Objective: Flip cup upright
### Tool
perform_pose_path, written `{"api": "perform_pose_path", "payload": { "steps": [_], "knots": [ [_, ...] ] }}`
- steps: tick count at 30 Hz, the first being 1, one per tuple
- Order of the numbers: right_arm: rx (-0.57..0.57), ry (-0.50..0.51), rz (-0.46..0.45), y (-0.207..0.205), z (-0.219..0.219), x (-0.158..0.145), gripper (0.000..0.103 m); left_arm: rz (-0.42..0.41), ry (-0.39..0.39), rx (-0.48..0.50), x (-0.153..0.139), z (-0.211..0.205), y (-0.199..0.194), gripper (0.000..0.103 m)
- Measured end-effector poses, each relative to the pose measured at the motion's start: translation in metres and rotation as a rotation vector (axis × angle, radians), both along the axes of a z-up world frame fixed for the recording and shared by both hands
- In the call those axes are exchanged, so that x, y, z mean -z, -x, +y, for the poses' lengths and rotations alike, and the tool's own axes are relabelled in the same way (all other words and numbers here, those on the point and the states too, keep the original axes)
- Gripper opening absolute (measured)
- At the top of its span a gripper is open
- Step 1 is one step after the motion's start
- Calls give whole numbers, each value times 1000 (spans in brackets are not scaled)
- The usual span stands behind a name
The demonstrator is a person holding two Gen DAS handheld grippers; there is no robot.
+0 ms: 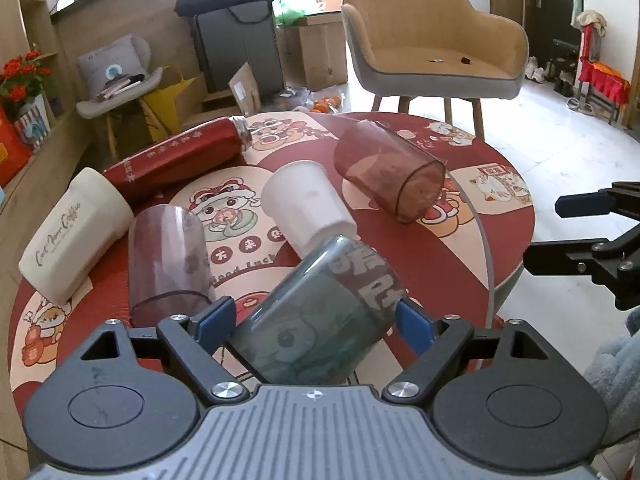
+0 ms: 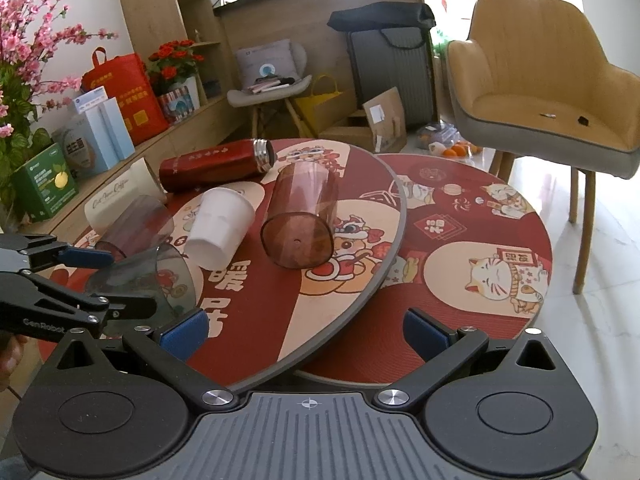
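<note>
My left gripper [image 1: 316, 320] is shut on a grey-green see-through cup [image 1: 316, 316], held tilted with its mouth pointing away over the round red table [image 1: 460, 248]. The same cup [image 2: 160, 276] shows at the left of the right wrist view, between the left gripper's fingers [image 2: 88, 258]. My right gripper [image 2: 306, 330] is open and empty above the table's near edge; it also shows at the right edge of the left wrist view [image 1: 576, 232]. Lying on their sides are a white cup [image 1: 308, 208], a brown see-through cup [image 1: 392, 176] and a purple-tinted cup [image 1: 168, 260].
A red flask [image 1: 180, 158] and a cream mug [image 1: 76, 236] lie at the table's far left. A yellow armchair [image 1: 436, 40] stands behind the table. A raised round board [image 2: 360, 240] covers the left part of the table. Shelves and boxes [image 2: 80, 140] line the left wall.
</note>
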State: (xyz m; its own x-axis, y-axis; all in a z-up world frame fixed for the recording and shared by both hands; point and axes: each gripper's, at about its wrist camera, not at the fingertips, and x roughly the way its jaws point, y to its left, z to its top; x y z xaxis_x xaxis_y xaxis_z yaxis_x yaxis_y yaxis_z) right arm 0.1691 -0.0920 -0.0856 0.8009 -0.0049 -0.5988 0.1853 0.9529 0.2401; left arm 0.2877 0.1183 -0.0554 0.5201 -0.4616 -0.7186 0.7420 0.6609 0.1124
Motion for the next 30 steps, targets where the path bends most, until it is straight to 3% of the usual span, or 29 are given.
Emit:
{"api": "perform_pose_path", "payload": {
  "steps": [5,17,20,26,30],
  "knots": [
    [0,6,1,1,0,1,103,-39,-67,33,5,-9,5,90],
    [-12,10,-3,0,3,1,103,-41,-74,-6,15,-18,-7,93],
    [-7,6,3,-1,2,2,103,-72,-108,2,16,-19,-1,89],
    [-8,1,1,0,0,2,103,-82,-103,-1,10,-4,11,74],
    [-9,1,-2,1,1,1,103,-62,-94,-26,7,8,17,74]
  ]
}}
